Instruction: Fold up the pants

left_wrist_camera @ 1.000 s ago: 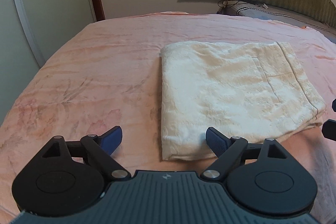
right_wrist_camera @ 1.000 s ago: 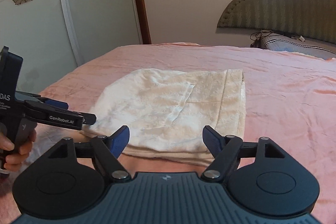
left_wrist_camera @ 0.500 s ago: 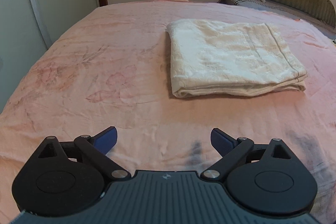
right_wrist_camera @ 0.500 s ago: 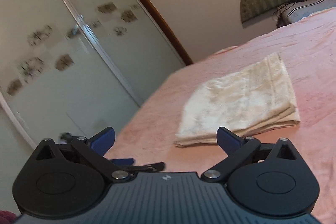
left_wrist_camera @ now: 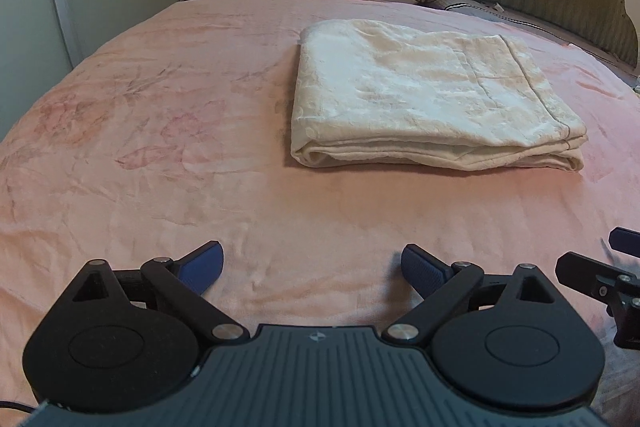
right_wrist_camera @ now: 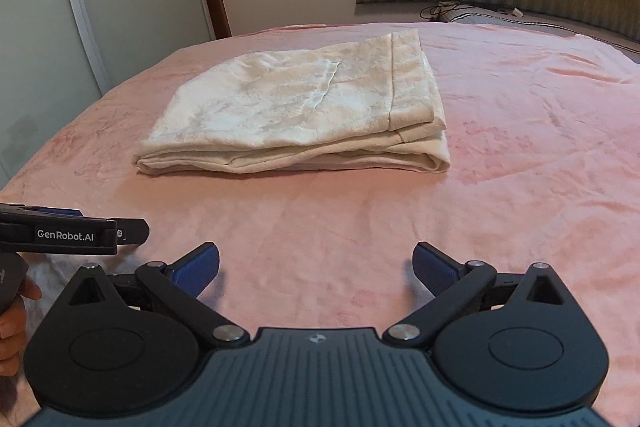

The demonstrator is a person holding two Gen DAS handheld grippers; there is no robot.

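- Already your pants (left_wrist_camera: 432,99) lie as a compact cream rectangle on the pink bed (left_wrist_camera: 160,131), several layers stacked, with the fold's thick edge facing you and a hemmed edge on the right side of the stack.
- Your left gripper (left_wrist_camera: 312,269) hangs over bare sheet on the near side of the stack, well apart from it, its blue fingers (left_wrist_camera: 202,265) spread wide with nothing between them.
- Your right gripper (right_wrist_camera: 316,267) is likewise spread as wide as it goes, empty, its jaws having opened further within the last second; it also hovers over bare sheet, short of the stack.
- From the right wrist view you can see the left gripper's tip (right_wrist_camera: 120,231) just beside it, so both tools sit close together at the near edge of the bed.
- By the look of it, the folding itself is finished and you are in the let-go-and-back-off step.
- If anything remains, it is tidying: the upper layer on the right corner sits slightly askew over the lower ones in the right wrist view.
- Should you square it, come in low at that corner, pinch only the top layers, and nudge them flush without dragging the whole stack across the sheet.
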